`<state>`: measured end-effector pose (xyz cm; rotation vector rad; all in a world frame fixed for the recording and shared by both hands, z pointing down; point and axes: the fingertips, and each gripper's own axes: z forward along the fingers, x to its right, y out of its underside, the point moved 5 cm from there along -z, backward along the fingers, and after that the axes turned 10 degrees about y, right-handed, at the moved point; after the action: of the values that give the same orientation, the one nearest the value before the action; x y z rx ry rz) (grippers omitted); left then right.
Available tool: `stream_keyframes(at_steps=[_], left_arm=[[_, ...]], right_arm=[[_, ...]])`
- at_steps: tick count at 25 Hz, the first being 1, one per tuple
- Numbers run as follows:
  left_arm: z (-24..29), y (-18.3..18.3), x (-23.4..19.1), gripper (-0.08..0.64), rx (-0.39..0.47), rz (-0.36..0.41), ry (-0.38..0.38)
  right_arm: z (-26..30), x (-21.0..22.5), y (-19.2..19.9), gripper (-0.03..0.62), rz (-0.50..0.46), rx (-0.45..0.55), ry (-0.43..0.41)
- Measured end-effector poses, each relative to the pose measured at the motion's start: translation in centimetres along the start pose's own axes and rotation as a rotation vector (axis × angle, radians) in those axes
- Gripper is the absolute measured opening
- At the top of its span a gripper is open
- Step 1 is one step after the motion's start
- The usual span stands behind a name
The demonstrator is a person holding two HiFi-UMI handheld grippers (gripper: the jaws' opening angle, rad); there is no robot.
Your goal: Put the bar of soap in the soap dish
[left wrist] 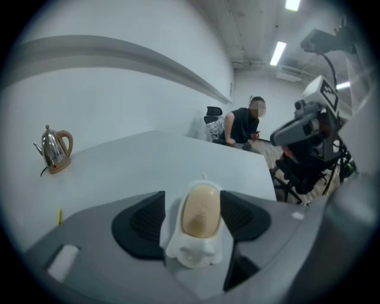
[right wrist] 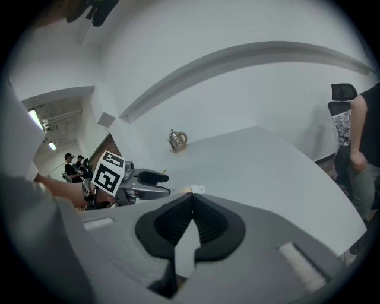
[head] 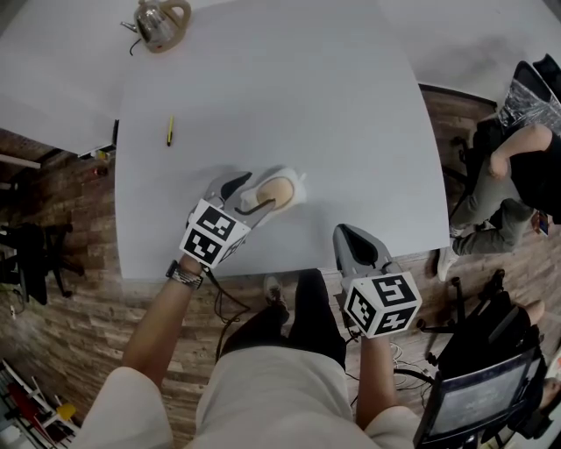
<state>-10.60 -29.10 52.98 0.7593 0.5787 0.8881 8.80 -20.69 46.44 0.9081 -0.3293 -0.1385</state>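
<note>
Here, on the white table, the count from the left is one metal kettle at the far edge, one thin yellow pen lying well apart from it, one white soap dish and one tan bar of soap. There are two grippers, each carrying one marker cube.

The bar of soap lies in the hollow of the soap dish, lengthwise, near the table's front edge. The left gripper has its jaws wide apart with the soap dish between them. In the left gripper view each dark ribbed pad sits against one side of the dish, and no gap shows on either side. The pads do not touch the soap itself.

The right gripper hangs past the table's front edge, to the right of the dish. Its jaws are closed tip to tip, with nothing between them. Further right, one person sits beside the table.
</note>
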Motion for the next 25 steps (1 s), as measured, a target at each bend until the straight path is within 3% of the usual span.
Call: stream_keyframes(at_steps=[7,25], left_arm=[[-0.6,-0.5,0.2,0.232,0.026,0.001,-0.031],[-1.5,-1.4,2.2,0.173,0.057,0.037,-0.008]], right_arm=[[-0.3,0.0,0.0,0.003,0.000,0.010,0.003],[-1.1,-0.6,0.1,0.003,0.000,0.024,0.007]])
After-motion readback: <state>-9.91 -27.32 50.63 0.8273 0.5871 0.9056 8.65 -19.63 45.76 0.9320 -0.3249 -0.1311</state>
